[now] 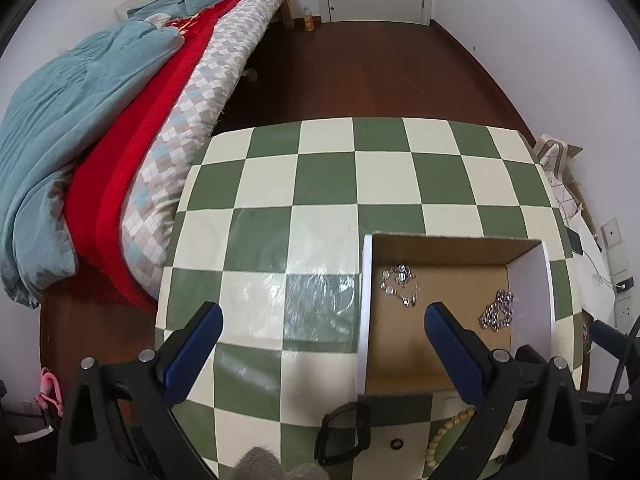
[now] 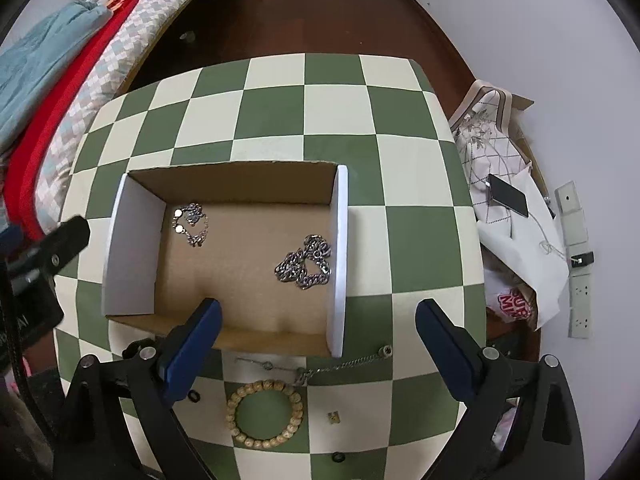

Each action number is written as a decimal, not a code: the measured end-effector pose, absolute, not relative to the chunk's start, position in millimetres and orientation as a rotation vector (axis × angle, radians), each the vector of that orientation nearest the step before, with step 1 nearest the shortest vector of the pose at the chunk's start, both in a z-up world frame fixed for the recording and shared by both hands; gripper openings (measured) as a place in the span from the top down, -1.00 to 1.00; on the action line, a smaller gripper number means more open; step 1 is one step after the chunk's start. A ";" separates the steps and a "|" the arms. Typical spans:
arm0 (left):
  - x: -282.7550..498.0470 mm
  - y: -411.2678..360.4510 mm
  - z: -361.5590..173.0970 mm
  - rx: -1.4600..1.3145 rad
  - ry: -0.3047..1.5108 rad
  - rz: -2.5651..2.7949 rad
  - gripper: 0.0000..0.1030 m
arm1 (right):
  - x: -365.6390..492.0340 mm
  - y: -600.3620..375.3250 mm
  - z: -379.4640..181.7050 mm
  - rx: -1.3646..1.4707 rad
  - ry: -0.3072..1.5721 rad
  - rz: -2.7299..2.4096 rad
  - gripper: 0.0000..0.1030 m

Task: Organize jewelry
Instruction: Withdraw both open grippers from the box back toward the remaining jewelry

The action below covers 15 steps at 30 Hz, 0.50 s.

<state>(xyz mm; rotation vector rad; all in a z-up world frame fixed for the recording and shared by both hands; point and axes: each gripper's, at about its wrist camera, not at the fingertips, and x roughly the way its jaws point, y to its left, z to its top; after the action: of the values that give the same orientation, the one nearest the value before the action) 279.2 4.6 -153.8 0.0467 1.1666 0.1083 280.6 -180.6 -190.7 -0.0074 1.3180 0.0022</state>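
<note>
An open cardboard box [image 2: 338, 256] [image 1: 366, 312] sits on the checkered table. Inside lie a thin silver bracelet [image 2: 191, 220] [image 1: 401, 285] at the left and a chunky silver chain [image 2: 306, 267] [image 1: 497, 313] at the right. In front of the box lie a wooden bead bracelet [image 2: 264, 412] [image 1: 448, 428], a thin silver chain [image 2: 340, 364], a small pin [image 2: 256, 363], small black rings [image 2: 194, 395] [image 1: 396, 445] and a tiny gold piece [image 2: 333, 417]. My right gripper [image 2: 318, 344] is open and empty above the box's near edge. My left gripper [image 1: 322, 346] is open and empty at the box's left wall.
The green and cream checkered table [image 2: 416, 236] fills both views. A bed with blue and red bedding [image 1: 80, 128] stands to the left. Bags, a phone [image 2: 508, 195] and a power strip [image 2: 576, 256] lie to the right. The left gripper's body [image 2: 44, 256] shows at the right wrist view's left edge.
</note>
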 end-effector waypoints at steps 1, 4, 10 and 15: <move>275.4 5.1 -152.0 0.048 1.161 0.109 -0.99 | 278.3 -180.7 -188.6 -0.006 1.312 0.001 -0.91; 265.6 6.0 -145.9 0.050 1.145 0.111 -1.00 | 268.9 -181.7 -179.9 -0.002 1.287 -0.005 -0.91; 244.1 10.8 -128.0 0.049 1.097 0.124 -0.99 | 246.5 -185.2 -154.9 -0.008 1.218 -0.029 -0.91; 222.3 13.7 -106.3 0.049 1.040 0.108 -0.99 | 226.7 -188.3 -133.9 -0.008 1.156 -0.052 -0.91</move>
<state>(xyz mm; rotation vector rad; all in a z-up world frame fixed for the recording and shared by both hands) 222.3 13.7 -106.3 0.0493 1.0404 0.1081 226.7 -188.3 -133.8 -0.0083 1.1557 -0.0522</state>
